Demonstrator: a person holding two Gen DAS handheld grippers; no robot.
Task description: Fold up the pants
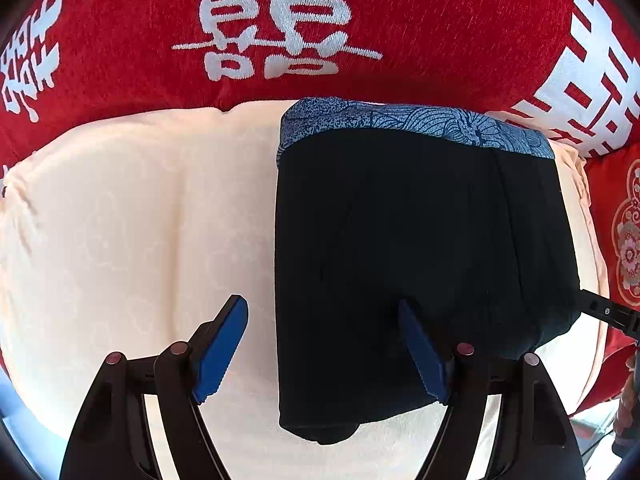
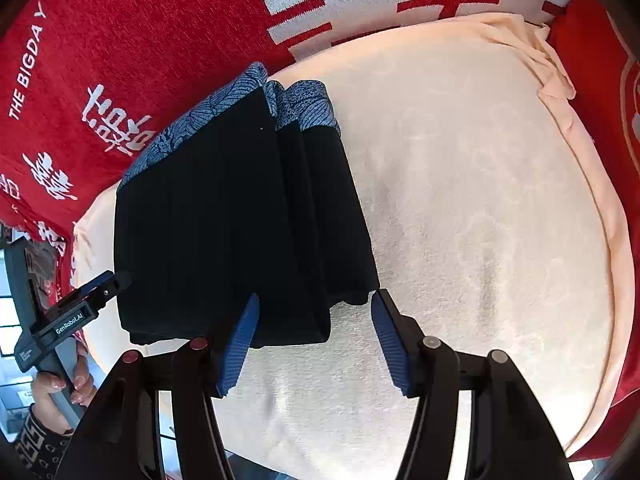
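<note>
Red cover [image 1: 120, 60] behind, cream cushion [image 1: 120, 220] on top, and the pants [image 1: 400, 240] sit folded by its back edge. Left gripper [image 1: 324, 344] and right gripper [image 2: 316, 340] both gape wide, holding nothing. I'd just square up that loose near edge.

Both views are bright and evenly lit, with daylight-like light and only soft, faint shadows in the dimples of the cream cover [image 1: 132, 216]. The black pants [image 1: 420, 248] read as a near-featureless dark mass; their folds barely show. Focus is sharp across the middle. Fisheye distortion bends straight lines hard toward the edges, and the corners fall to black vignette. A pale, washed-out patch shows at the right view's lower left.
</note>
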